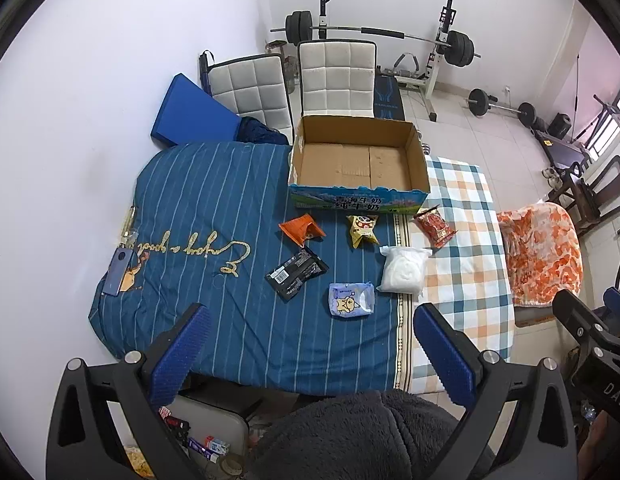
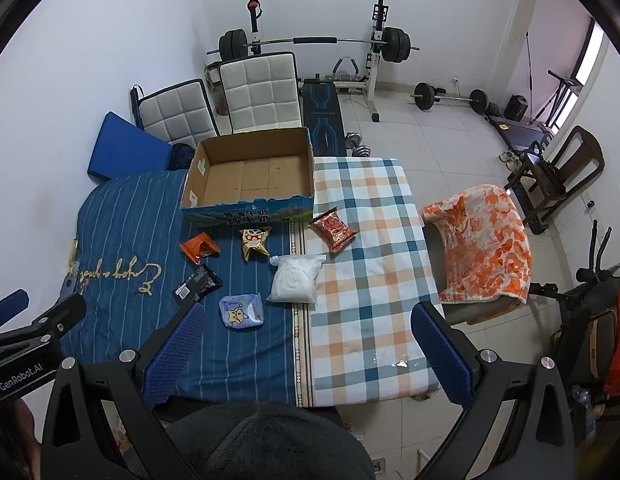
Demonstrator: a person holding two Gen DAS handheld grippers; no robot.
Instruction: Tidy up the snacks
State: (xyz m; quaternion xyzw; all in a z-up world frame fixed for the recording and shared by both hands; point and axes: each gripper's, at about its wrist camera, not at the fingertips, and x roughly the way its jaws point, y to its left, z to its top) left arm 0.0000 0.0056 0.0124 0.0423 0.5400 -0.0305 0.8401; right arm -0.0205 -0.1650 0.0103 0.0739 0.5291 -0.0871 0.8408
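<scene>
1. Striped blue bedding [image 1: 213, 208] and a checked cloth [image 2: 370, 248] cover the table.
2. Cardboard box [image 1: 358, 160] sits empty at the far edge.
3. Six snack packs lie just before it: white bag [image 1: 402, 270], black [image 1: 295, 274], red [image 1: 434, 226], orange [image 1: 301, 230], yellow [image 1: 362, 230], pale-blue [image 1: 351, 300].
4. Left gripper [image 1: 314, 356] and right gripper [image 2: 305, 356] hover spread wide, holding nothing.

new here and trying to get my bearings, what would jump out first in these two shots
The empty cardboard box stands open at the far side of the covered table, straddling the blue striped cloth and the checked cloth. In front of it six snack packets lie scattered, the white bag and the red packet the easiest to spot. Both the left gripper and the right gripper hover open and hold nothing.
</scene>
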